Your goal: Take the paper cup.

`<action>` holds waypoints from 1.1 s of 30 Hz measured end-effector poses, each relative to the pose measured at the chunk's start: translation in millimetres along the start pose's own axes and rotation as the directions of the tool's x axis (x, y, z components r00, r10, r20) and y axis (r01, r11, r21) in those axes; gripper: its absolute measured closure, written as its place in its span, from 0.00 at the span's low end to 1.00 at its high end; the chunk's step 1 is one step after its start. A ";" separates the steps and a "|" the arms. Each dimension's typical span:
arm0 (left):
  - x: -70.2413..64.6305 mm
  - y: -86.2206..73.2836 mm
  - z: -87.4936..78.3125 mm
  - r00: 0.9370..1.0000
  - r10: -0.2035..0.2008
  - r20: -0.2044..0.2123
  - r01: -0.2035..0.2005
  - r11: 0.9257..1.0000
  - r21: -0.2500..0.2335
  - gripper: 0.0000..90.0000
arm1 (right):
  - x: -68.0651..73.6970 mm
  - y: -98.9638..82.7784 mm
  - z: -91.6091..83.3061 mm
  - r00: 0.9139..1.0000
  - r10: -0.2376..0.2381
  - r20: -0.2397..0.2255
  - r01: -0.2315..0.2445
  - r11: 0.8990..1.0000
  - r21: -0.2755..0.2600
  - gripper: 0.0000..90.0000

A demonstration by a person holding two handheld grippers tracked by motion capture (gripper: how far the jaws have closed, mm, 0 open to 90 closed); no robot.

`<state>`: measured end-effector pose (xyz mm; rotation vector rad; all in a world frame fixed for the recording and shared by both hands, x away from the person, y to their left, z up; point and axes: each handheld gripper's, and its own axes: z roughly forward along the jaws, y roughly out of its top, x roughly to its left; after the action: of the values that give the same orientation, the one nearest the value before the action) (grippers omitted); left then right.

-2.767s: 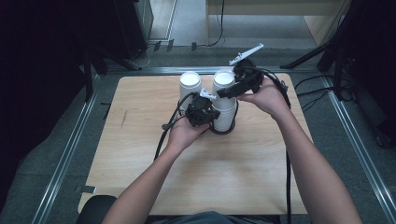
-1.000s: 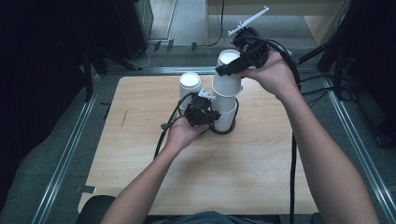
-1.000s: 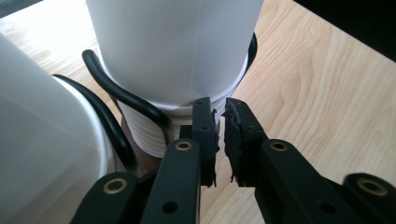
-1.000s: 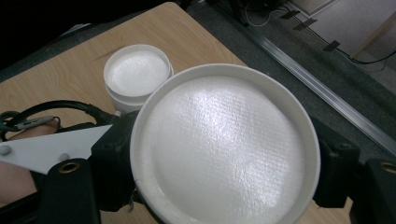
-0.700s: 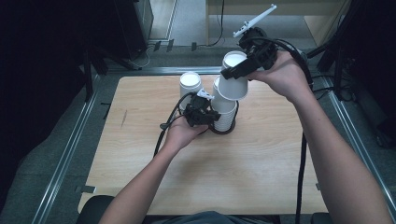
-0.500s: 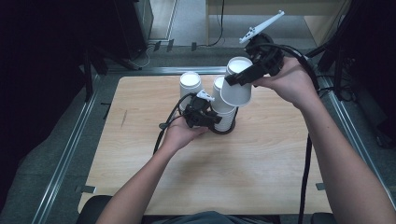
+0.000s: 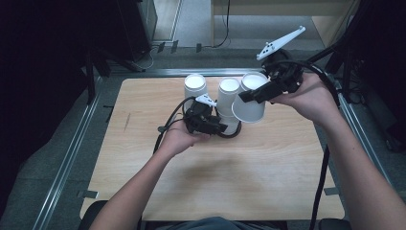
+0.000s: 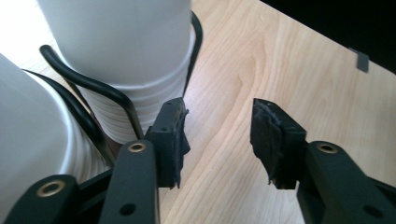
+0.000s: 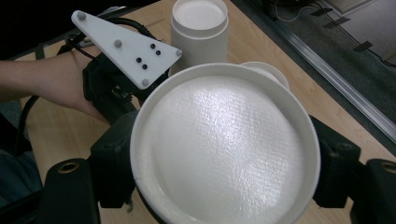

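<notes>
White paper cup (image 7: 249, 108) sits clamped in the right gripper (image 7: 258, 94), lifted clear of the cup stack (image 7: 229, 106); the left gripper (image 7: 210, 125), jaws apart beside that stack, has just been opening. Setting it down remains.

Your desk (image 7: 268, 163) is evenly lit from above while everything around it sinks into darkness; glare whitens the cup stack (image 8: 116, 51) at its far edge.

Near half of the pale wooden table (image 7: 210, 182) lies bare. Far edge crowded: two white paper cup stacks (image 7: 228, 103) (image 7: 195, 86), black cable (image 7: 167, 127) looped beside them; open passage right of the stacks.
</notes>
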<state>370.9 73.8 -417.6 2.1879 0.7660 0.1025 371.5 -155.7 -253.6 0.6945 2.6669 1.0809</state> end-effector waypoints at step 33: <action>0.5 -48.5 -18.3 0.980 0.097 0.173 -0.098 0.995 -0.002 0.37 | 18.8 -82.5 55.0 0.987 -0.050 -0.153 0.052 0.999 0.011 0.27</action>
<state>341.8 110.4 -439.9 2.2070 0.5623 -0.0407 344.1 -164.7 -350.4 0.5632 2.8063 1.1456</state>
